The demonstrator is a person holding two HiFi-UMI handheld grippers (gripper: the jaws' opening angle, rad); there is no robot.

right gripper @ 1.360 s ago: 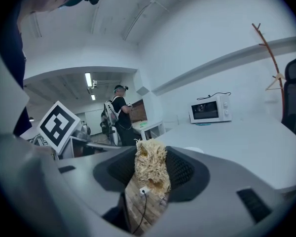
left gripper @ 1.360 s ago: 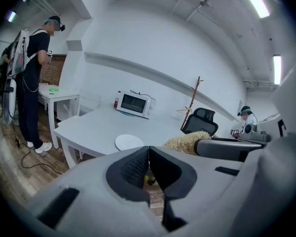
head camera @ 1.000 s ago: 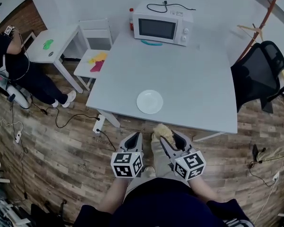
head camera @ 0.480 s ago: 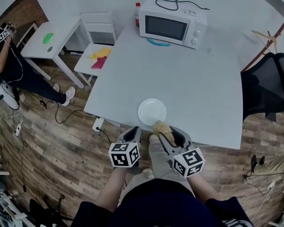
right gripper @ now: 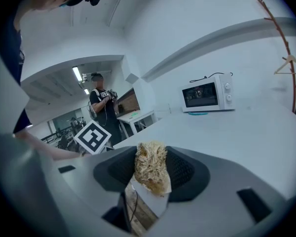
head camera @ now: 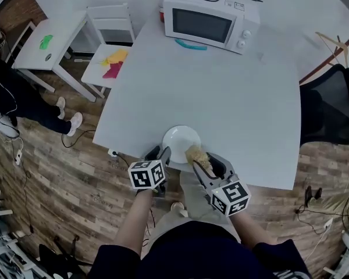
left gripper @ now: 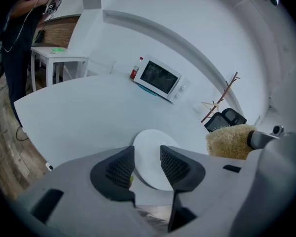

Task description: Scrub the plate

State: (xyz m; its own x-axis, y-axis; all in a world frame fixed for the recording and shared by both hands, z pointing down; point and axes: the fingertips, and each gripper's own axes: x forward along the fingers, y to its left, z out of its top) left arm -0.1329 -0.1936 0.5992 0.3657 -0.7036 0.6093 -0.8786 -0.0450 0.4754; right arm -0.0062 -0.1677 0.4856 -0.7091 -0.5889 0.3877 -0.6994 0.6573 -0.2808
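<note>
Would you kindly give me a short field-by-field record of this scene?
plate: white, empty, near the table's front edge
table: pale grey, microwave at far end
left gripper: opening, nothing gripped, pointed at plate
right gripper: shut on straw-coloured scrubber
scrubber position: at plate's near rim, contact unclear

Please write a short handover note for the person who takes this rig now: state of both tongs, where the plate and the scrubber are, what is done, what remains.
Left tongs: opening, gripping nothing; the plate shows through the gap, not pressed.
Right tongs: shut on the fibrous scrubber, held at the plate's near edge; contact unclear.
Plate: flat on the white table, near its front edge.
Done: scrubber in grip, both tongs brought to the plate.
Left: probably steady the plate, then scrub it.
</note>
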